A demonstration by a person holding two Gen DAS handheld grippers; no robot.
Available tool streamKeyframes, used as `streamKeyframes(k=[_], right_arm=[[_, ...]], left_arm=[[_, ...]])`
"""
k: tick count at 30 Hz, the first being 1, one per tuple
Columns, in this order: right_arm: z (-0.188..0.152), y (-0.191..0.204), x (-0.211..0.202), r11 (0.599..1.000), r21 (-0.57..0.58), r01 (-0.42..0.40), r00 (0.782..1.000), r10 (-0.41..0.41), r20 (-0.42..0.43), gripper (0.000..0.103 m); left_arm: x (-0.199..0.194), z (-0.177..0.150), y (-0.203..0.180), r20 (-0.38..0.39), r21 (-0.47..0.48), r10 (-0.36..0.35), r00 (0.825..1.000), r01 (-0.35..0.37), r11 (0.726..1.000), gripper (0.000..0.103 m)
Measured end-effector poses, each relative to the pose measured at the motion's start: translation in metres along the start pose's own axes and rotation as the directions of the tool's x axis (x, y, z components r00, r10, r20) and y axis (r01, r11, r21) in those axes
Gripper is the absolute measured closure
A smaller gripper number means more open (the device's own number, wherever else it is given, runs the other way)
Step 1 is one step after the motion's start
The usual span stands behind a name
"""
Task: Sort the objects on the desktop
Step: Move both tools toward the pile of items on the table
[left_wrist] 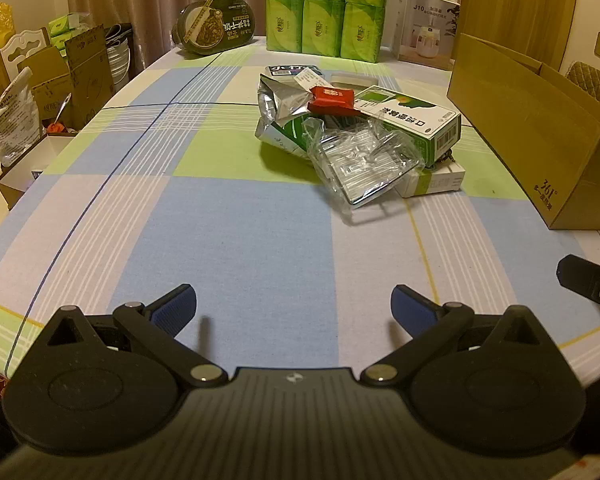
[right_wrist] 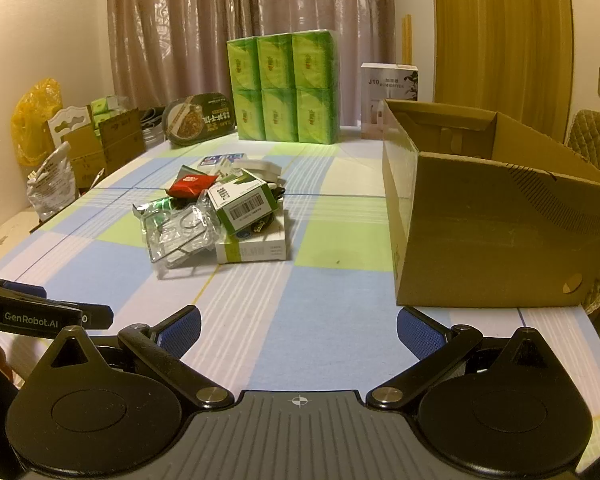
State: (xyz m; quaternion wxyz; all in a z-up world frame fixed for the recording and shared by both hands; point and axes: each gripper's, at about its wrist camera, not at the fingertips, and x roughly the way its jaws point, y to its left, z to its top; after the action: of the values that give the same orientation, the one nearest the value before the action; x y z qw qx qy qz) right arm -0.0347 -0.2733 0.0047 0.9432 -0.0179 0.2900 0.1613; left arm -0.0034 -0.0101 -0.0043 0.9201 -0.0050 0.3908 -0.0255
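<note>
Clutter pile (right_wrist: pixel 220 212) sits at 11 o'clock, cardboard box (right_wrist: pixel 500 240) at 2; your jaws gape apart, empty, ready to pick.

Background stuff here: a checked cloth (right_wrist: pixel 300 344) in blue, green and white covers the worktop. At the far end sits a wrapped block of green tissue packs (right_wrist: pixel 284 88), stacked two high, with a dark oval instant-meal tub (right_wrist: pixel 198 118) leaning just left of it and a white humidifier box (right_wrist: pixel 388 92) (marked J10) to the right. Beige curtains (right_wrist: pixel 220 20) hang behind. Off the left edge there are cardboard boxes (left_wrist: pixel 66 76), a yellow plastic bag (right_wrist: pixel 36 120) and a silvery pouch (left_wrist: pixel 10 124).
</note>
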Motion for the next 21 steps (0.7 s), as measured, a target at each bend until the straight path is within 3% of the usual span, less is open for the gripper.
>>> streamKeyframes(k=[21], right_arm=[[0.0000,-0.0001,0.0006,1.000,-0.011,-0.002,1.000,0.002,0.015,0.002]], left_arm=[[-0.0001,-0.0001,0.0001,0.000,-0.002,0.000,1.000,0.000,1.000,0.001]])
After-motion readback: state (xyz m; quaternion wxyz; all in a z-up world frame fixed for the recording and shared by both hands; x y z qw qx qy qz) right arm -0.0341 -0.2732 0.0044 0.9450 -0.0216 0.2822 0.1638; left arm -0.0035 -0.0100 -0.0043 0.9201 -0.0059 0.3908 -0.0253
